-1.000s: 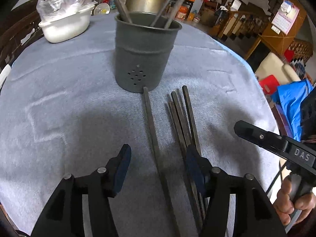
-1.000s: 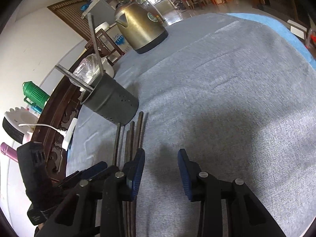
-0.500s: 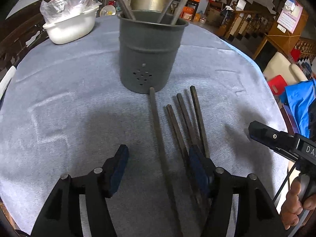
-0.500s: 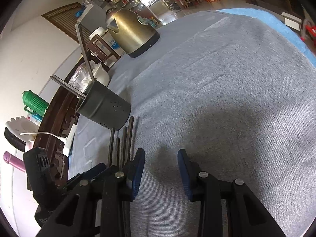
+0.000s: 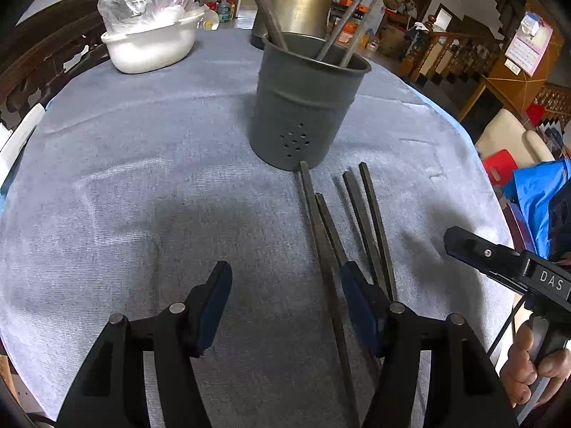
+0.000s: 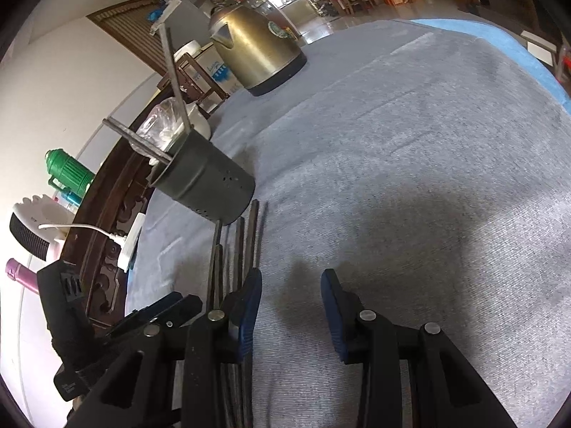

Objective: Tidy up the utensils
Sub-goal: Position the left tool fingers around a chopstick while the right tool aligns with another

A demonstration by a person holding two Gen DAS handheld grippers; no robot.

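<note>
Just beside the holder (image 5: 303, 107), four chopsticks (image 5: 360, 214) lie flat.

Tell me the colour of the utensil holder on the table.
Dark grey metal utensil holder, with small drain holes; clearest in the left wrist view.

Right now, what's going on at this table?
A person is sorting chopsticks into a grey holder. Several already stand in it; four loose chopsticks lie on the cloth in front of it. The left gripper and right gripper are both open and empty, low near the loose ones.
</note>
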